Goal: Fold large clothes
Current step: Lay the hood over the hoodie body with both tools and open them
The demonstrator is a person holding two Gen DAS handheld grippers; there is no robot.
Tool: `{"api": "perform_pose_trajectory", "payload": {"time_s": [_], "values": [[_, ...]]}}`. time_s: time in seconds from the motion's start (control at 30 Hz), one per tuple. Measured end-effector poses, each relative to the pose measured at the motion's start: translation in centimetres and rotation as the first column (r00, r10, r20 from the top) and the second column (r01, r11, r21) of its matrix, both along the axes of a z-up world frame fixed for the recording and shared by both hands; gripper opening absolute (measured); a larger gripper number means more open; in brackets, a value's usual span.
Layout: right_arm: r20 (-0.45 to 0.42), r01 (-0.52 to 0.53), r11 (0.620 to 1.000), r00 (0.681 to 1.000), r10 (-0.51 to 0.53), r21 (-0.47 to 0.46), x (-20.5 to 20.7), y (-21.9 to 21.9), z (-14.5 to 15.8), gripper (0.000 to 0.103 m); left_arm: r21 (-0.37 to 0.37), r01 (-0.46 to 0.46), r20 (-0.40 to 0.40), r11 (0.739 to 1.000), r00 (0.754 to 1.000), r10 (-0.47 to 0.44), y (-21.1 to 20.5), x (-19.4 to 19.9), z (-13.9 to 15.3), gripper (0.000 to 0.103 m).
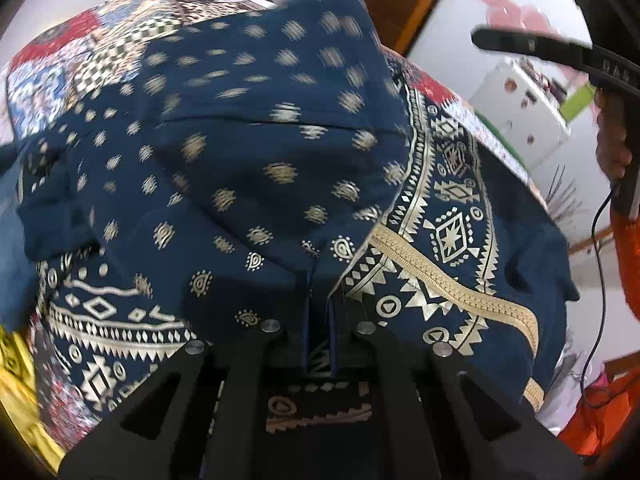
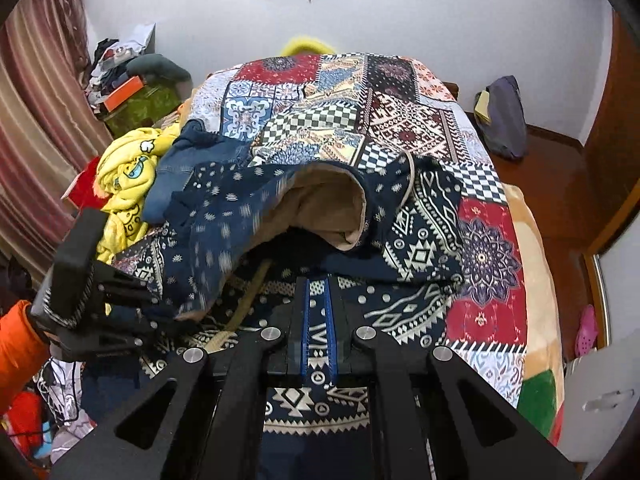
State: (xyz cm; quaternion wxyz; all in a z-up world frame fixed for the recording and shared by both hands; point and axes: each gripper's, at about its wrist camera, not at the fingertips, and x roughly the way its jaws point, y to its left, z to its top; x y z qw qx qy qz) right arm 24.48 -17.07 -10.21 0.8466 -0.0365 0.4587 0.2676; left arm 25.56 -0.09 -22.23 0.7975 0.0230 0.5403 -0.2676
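Observation:
A large navy garment (image 2: 424,236) with cream geometric print lies across the bed and fills the left wrist view (image 1: 248,152). My left gripper (image 1: 320,308) is shut on a fold of it. The right wrist view shows that fold lifted and carried over, baring a tan lining (image 2: 328,200), with the left gripper (image 2: 168,312) at its lower left end. My right gripper (image 2: 318,286) is shut above the garment's near part, and only printed cloth shows below its blue pads. In the left wrist view the right gripper (image 1: 480,38) hangs in the air at the upper right with nothing in its tips.
A patchwork bedspread (image 2: 320,92) covers the bed. A yellow garment (image 2: 124,176) and denim (image 2: 176,168) are heaped at its left side. A cluttered shelf (image 2: 128,88) and a curtain (image 2: 36,128) stand further left. To the right are wooden floor (image 2: 560,184) and a dark bag (image 2: 504,120).

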Motion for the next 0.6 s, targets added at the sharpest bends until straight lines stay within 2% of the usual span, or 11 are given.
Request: {"api": "perform_pose_trajectory", "payload": {"time_s": [0.1,0.13,0.17,0.23,0.27,0.3,0.33,0.37,0.47,0.6], "values": [[-0.022,0.008,1.000,1.000,-0.008,-0.005,0.1,-0.1,-0.5,0.007,-0.023,-0.033,-0.030,0.999,0.999,0.032,0.7,0.1,0.8,0.012],[-0.026,0.011,1.000,1.000,-0.011,-0.009,-0.1,-0.1,-0.7,0.008,-0.025,-0.028,-0.027,0.999,0.999,0.028,0.8,0.0,1.5,0.019],[-0.031,0.015,1.000,0.999,-0.016,-0.012,-0.1,-0.1,-0.8,0.009,-0.014,-0.020,-0.001,1.000,1.000,0.020,0.8,-0.2,2.5,0.029],[-0.042,0.022,1.000,0.999,-0.023,-0.007,0.0,-0.2,-0.9,0.014,0.004,-0.025,0.063,1.000,0.998,0.025,0.8,-0.6,4.6,0.042],[-0.047,0.022,1.000,0.999,-0.022,0.001,0.1,-0.2,-0.9,0.021,0.002,-0.029,0.092,1.000,0.995,0.029,0.8,-0.4,5.8,0.046],[-0.049,0.026,1.000,0.998,-0.025,0.014,0.3,-0.1,-0.8,0.026,-0.001,-0.034,0.118,0.999,0.992,0.034,1.0,-0.3,6.7,0.047],[-0.048,0.031,0.999,0.998,-0.029,0.024,0.5,0.0,-0.8,0.041,0.002,-0.043,0.136,0.999,0.990,0.042,1.1,-0.1,7.3,0.049],[-0.045,0.036,0.999,0.998,-0.035,0.036,0.8,0.0,-0.7,0.048,0.025,-0.072,0.173,0.997,0.983,0.067,1.2,0.2,8.3,0.054],[-0.059,0.044,0.995,0.998,-0.039,0.089,2.2,1.0,-0.7,0.052,0.083,-0.152,0.263,0.985,0.957,0.125,1.8,1.9,9.6,0.055],[-0.131,0.058,0.986,0.991,-0.038,0.155,4.9,2.9,-2.0,0.052,0.103,-0.257,0.282,0.961,0.934,0.220,3.4,4.2,9.0,0.056]]}}
